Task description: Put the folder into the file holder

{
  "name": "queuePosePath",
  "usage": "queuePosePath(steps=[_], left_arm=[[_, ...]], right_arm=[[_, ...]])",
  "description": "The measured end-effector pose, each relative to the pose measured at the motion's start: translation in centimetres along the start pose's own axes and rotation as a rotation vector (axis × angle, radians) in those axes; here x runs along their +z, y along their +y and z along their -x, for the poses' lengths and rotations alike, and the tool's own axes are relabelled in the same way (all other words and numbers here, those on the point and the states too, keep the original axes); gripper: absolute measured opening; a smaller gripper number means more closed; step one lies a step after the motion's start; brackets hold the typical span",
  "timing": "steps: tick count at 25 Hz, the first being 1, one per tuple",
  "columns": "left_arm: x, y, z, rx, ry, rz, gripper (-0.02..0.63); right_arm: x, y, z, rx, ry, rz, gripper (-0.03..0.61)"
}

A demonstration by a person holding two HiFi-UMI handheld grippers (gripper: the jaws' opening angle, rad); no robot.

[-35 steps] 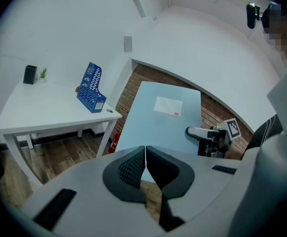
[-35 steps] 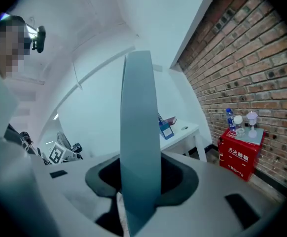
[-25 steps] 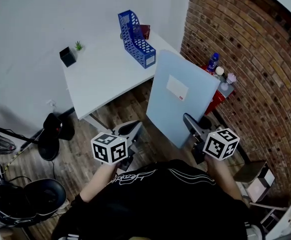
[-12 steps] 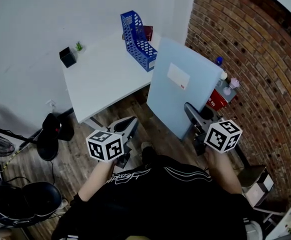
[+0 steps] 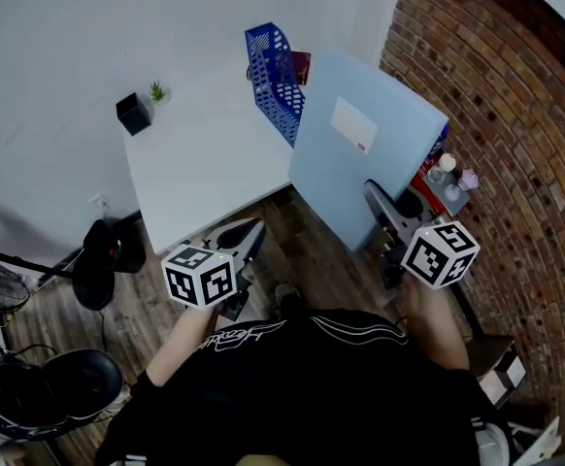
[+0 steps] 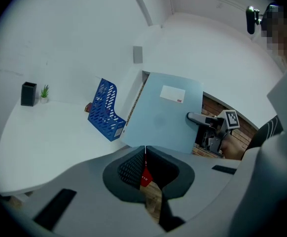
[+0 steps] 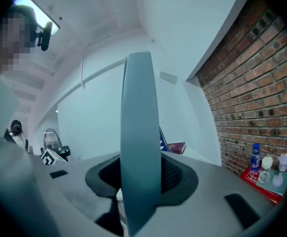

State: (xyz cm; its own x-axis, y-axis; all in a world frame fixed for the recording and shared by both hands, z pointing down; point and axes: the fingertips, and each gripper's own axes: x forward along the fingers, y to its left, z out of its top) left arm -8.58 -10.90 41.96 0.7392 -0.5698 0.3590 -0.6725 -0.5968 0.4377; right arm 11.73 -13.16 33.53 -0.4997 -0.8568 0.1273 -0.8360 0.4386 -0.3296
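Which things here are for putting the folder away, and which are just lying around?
For the job: folder, blue file holder, right tool gripping the folder.
Just lying about: little plant, black box, red book, bottle.

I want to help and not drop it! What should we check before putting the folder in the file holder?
1. Grip on the folder: ok, the right gripper clamps its bottom edge.
2. The left gripper is free: ok, shut and empty.
3. The file holder stands upright on the table: ok.
4. The folder is above the file holder: not ok, it hangs to its right.
5. Room inside the file holder: cannot tell.
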Motion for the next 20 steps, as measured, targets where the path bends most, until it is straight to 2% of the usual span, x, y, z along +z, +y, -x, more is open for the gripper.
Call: queuePosePath(steps=[10,20], left_arm=[[4.2,4.5,-3.3,0.028,-0.006,0.015,0.032],[7.5,7.9,-6.4,0.041,-0.027,0.02,0.032]], right_arm=[[4.2,-2.9,-6.9,0.01,-0.034,0.024,0.16],[8.2,-5.3,-12.5,0.008,-0.087,0.101,0.16]])
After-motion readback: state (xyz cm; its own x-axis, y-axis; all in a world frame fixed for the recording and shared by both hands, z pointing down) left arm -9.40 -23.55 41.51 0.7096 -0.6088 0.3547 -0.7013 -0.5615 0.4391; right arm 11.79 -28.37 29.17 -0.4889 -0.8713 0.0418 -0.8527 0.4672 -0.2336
